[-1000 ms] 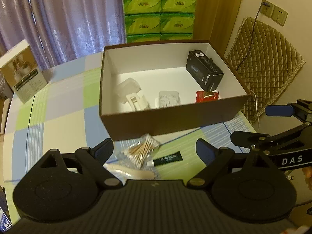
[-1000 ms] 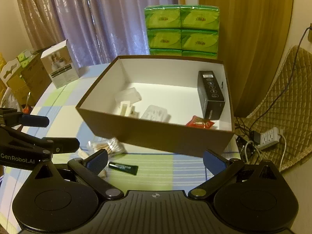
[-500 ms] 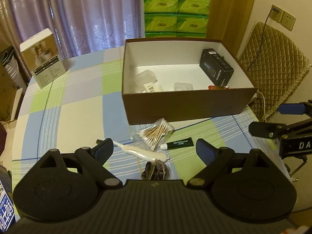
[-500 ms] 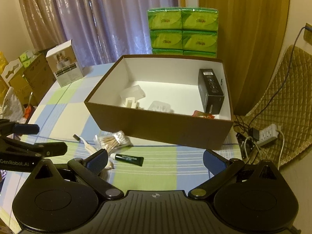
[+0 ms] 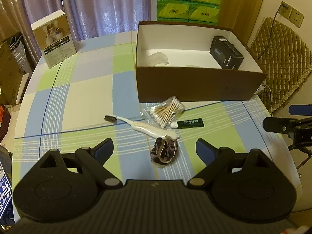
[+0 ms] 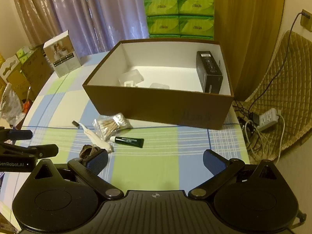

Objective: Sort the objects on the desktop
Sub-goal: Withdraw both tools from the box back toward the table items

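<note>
A: Start at the tongs. How do they stand?

B: The left gripper (image 5: pixel 154 150) has its jaws spread wide with nothing between them. The right gripper (image 6: pixel 156 160) is likewise wide apart and empty. Each one's tips show at the side edge of the other's view.

A: What lies nearest?

B: Just ahead of the left gripper, between the lines of its two fingers, one dark scrunchie (image 5: pixel 164 152) lies on the checked tablecloth (image 5: pixel 87 89). From the right gripper it sits by the left fingertip (image 6: pixel 97 160), partly hidden behind it.

A: And beyond that?

B: One white toothbrush (image 5: pixel 140 125), its handle end touching the scrunchie and its dark bristle head pointing away to the left. Just past it is one clear bag of cotton swabs (image 5: pixel 165 112), and beside the bag, to the right, one small dark tube (image 5: pixel 188 123) with a white cap. That makes four loose things on the cloth.

A: Farther on?

B: One open brown box (image 5: pixel 197 85) with a white inside, right behind the swabs. In it I count one black carton (image 5: pixel 226 55) by the right wall and two pale plastic pieces (image 6: pixel 131 78), the rest hidden by the near wall.

A: Behind everything?

B: One white and brown carton (image 5: pixel 53 40) far left, and green tissue packs (image 6: pixel 179 15) stacked behind the box, four in full view.
</note>
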